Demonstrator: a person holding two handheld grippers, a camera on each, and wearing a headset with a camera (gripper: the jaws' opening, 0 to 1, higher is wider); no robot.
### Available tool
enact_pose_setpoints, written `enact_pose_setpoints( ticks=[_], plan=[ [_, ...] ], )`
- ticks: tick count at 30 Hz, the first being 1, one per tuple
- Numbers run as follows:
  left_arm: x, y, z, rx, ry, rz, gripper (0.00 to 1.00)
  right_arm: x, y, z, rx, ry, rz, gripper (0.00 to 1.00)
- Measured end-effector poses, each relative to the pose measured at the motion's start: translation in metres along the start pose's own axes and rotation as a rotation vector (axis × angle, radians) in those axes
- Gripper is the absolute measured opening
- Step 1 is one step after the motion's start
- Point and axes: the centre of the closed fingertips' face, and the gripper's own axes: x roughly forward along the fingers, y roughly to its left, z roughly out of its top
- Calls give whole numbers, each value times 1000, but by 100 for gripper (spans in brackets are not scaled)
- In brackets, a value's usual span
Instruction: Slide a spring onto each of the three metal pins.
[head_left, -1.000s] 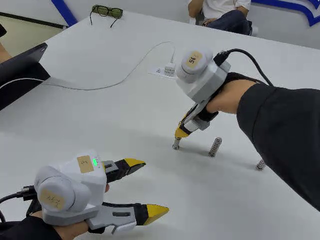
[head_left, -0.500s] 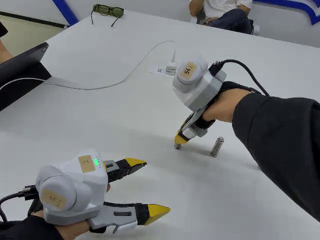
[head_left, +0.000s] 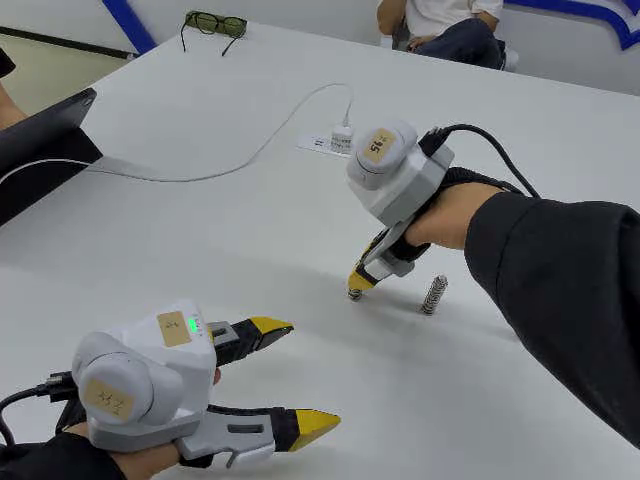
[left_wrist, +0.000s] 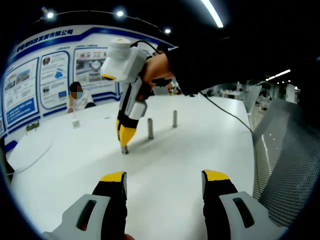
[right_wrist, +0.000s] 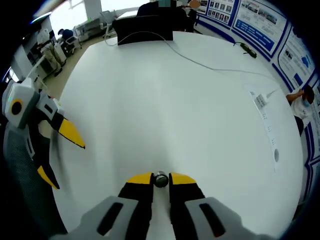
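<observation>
left gripper (head_left: 305, 372), white body, yellow tips: jaws spread, empty, over white table (head_left: 200, 230) | right gripper (head_left: 358, 281): tips pinching small upright silver metal pin (head_left: 354, 293) on table | grey coiled steel spring (head_left: 433, 294) upright just beside: likely light, tippy, squashy; grip mid-coil gently | tan stickers (head_left: 171, 328): handwriting unreadable

Shiny metal spring (head_left: 432, 294), smooth matt white table (head_left: 200, 240)

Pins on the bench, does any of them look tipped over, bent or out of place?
Nothing stands out. The spring-covered pin and the pin beyond it stand upright; the right gripper is shut on a metal piece.
</observation>
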Motion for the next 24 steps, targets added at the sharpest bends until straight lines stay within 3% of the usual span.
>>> enact_pose_setpoints(
  ticks=[14, 24],
  plan=[
    [-2, 3, 4, 8, 1, 8, 62, -15, 1, 2, -8, -46, -27, 17],
    [1, 2, 7, 11, -1, 7, 63, -30, 8, -6, -3, -82, -47, 19]
  ],
)
